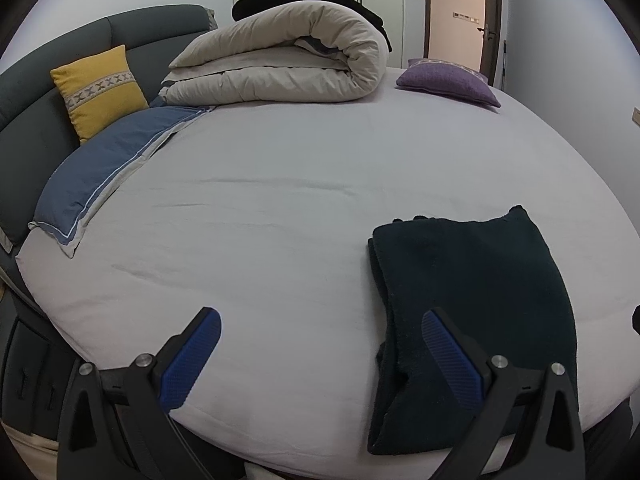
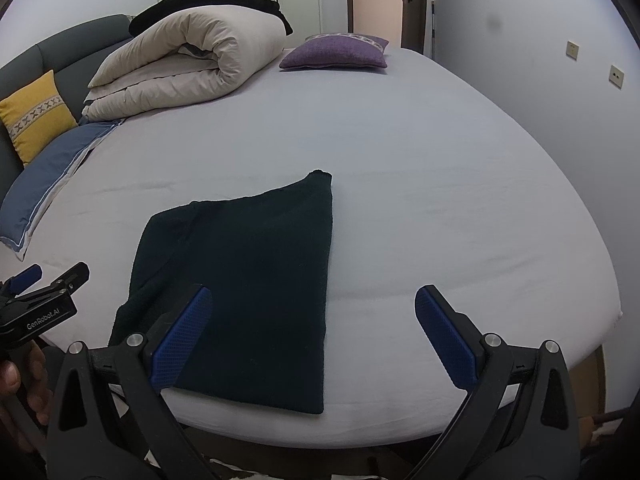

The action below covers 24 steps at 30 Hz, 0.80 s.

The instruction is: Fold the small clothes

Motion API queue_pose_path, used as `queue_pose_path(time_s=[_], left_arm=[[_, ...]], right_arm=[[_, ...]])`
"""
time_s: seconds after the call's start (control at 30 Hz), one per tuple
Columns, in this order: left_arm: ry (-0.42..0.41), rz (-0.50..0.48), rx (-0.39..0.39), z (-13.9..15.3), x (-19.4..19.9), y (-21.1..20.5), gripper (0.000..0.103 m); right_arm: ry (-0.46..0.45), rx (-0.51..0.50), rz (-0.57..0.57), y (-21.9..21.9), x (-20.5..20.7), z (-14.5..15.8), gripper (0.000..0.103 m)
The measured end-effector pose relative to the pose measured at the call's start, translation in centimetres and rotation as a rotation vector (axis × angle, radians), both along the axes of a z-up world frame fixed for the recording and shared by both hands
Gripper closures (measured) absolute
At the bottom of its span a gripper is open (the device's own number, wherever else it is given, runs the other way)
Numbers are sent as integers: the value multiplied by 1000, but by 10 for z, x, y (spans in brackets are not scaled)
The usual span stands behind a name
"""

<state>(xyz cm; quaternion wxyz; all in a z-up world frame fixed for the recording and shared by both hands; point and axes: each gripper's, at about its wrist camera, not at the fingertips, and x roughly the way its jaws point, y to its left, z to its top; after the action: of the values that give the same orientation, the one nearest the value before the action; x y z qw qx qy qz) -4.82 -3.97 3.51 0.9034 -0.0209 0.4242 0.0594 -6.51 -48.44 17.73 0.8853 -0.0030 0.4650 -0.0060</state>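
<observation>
A dark folded garment (image 1: 476, 304) lies flat on the light grey bed sheet (image 1: 280, 208) near the front edge. It also shows in the right wrist view (image 2: 248, 280). My left gripper (image 1: 320, 356) is open and empty, above the front edge of the bed, its right finger over the garment's left edge. My right gripper (image 2: 312, 332) is open and empty, its left finger over the garment's near left part. The left gripper also shows at the left edge of the right wrist view (image 2: 44, 280).
A rolled beige duvet (image 1: 280, 64) with a black cloth on top lies at the back. A purple cushion (image 1: 448, 80), a yellow cushion (image 1: 100, 88) and a blue pillow (image 1: 108, 164) lie around it. A grey headboard (image 1: 36, 92) stands left. A door (image 1: 456, 12) is behind.
</observation>
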Motion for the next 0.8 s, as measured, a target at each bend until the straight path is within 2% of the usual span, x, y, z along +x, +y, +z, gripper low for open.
queue_pose_path(time_s=[0.8], left_arm=[[11, -2, -1, -3, 1, 2, 0]], right_arm=[[60, -4, 0, 6, 10, -16, 0]])
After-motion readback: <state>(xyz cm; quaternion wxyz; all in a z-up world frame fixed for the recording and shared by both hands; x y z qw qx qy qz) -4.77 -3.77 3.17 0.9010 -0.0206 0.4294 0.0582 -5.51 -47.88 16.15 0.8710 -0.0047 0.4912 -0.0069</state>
